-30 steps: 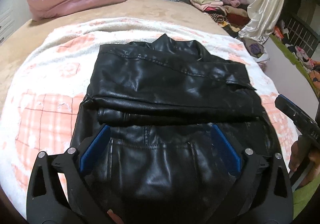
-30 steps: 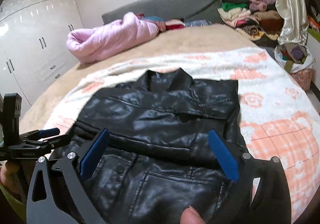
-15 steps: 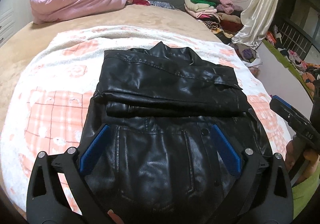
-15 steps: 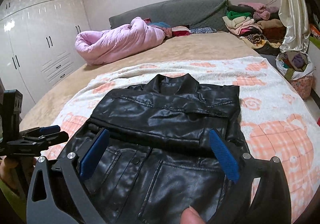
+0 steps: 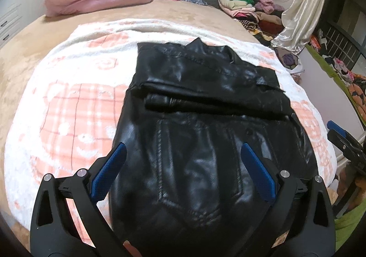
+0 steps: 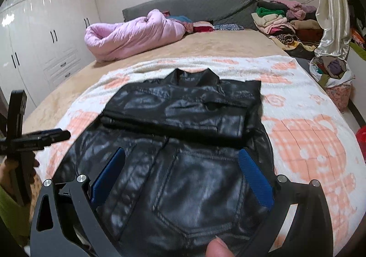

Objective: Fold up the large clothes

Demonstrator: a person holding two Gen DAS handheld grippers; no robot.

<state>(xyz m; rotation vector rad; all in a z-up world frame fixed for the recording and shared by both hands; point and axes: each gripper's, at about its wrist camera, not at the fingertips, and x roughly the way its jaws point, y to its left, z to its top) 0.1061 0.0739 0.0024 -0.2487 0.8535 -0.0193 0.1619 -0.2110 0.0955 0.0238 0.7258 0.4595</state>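
- Left wrist view: my left tongs (image 5: 180, 160) hang with the jaws spread wide and nothing between them, above the near half of the black leather jacket (image 5: 201, 142).
- Over the last second this view has pulled up and back. The jacket sits lower and smaller in it, and more of the pink-and-white blanket (image 5: 75, 105) shows to the left.
- The jacket lies on that blanket at the near end of the bed (image 5: 27, 37), collar toward the headboard, with both sleeves folded across the chest in a band. My right tongs (image 5: 343, 140) show at the right edge, off the blanket's near right corner.
- Right wrist view: my right tongs (image 6: 181, 160) are also wide apart and empty, above the hem side of the jacket (image 6: 183, 138). This view has lifted too, so the wardrobe (image 6: 34, 39) and headboard now show in full.
- My left tongs (image 6: 43, 138) show at the left edge, beside the jacket's near left side; from here I cannot tell their jaws.
- I judge the sleeve fold is finished and I have let go. What is left is taking the hem and bringing it up to the collar.
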